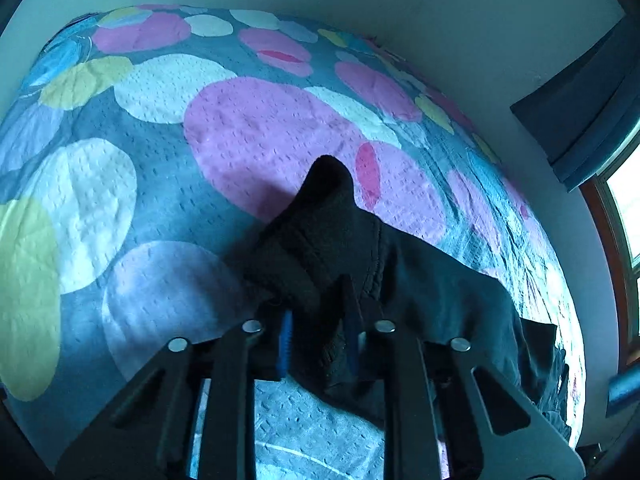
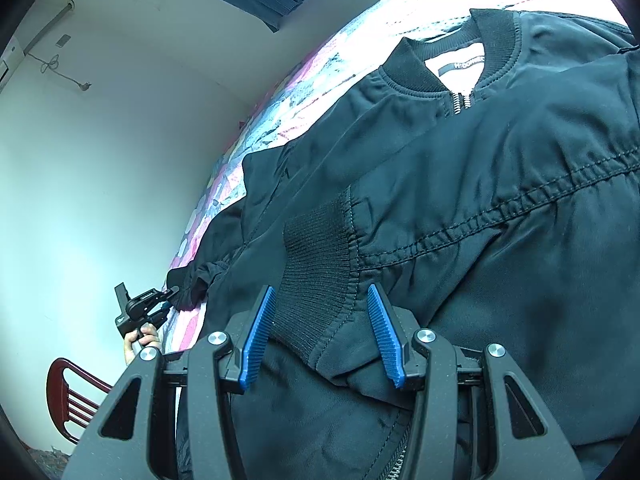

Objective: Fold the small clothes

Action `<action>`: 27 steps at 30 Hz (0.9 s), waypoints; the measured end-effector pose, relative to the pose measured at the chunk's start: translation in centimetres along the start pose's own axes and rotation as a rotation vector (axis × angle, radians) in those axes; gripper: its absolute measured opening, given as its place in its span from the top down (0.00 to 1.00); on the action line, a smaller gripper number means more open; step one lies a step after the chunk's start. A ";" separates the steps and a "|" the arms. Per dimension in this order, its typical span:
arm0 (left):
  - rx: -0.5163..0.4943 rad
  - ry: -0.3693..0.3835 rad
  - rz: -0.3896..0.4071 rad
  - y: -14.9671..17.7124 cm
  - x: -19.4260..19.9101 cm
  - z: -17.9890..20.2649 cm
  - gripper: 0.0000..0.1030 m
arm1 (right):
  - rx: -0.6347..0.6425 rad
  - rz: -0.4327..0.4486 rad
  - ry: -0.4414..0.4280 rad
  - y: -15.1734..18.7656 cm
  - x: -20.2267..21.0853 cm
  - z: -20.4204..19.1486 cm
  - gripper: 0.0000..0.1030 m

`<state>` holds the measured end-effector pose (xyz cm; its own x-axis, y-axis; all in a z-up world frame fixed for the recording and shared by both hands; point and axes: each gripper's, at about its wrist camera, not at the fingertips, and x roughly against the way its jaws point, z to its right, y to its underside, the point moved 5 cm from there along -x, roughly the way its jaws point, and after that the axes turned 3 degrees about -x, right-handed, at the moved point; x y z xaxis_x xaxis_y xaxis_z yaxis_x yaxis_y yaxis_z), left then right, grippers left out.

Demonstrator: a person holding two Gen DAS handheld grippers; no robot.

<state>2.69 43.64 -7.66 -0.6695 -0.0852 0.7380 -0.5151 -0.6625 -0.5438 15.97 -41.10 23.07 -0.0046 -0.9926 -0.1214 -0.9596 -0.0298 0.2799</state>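
Blue-padded jaws of the left gripper (image 1: 320, 340) pinch the ribbed cuff (image 1: 320, 240) of a black jacket (image 2: 500, 200) spread over a spotted bedspread (image 1: 160, 152); the right gripper (image 2: 324, 336) stands half open astride the other sleeve cuff (image 2: 316, 264), pads clear of it
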 end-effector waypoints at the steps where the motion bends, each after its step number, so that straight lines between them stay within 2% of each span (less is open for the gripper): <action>1: -0.002 -0.003 0.007 -0.2 0.6 0.1 0.85 | 0.000 0.001 0.000 0.0 0.0 0.0 0.53; 3: -0.013 -0.002 0.035 -1.2 2.0 0.5 0.87 | 0.000 0.000 0.000 0.0 0.0 0.0 0.53; 8: -0.106 0.003 0.105 -3.1 5.6 4.5 0.87 | 0.002 0.001 0.000 0.1 0.0 0.0 0.53; 14: -0.235 0.046 0.195 -3.6 10.2 12.0 0.88 | -0.003 0.004 -0.008 0.1 0.0 0.0 0.53; 19: -0.424 0.112 0.254 -0.8 13.9 21.7 0.88 | -0.023 0.008 -0.025 -0.1 0.4 0.2 0.53; 24: -0.595 0.191 0.283 4.5 15.8 31.5 0.88 | -0.062 0.007 -0.032 -0.3 1.8 0.8 0.53; 27: -0.660 0.244 0.254 8.5 15.2 36.3 0.88 | -0.093 0.031 -0.043 -0.3 3.3 1.4 0.51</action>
<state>7.59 9.68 13.43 -0.8706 0.0428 0.4900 -0.4918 -0.0537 -0.8691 15.90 -44.23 21.26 -0.0474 -0.9873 -0.1518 -0.9284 -0.0125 0.3714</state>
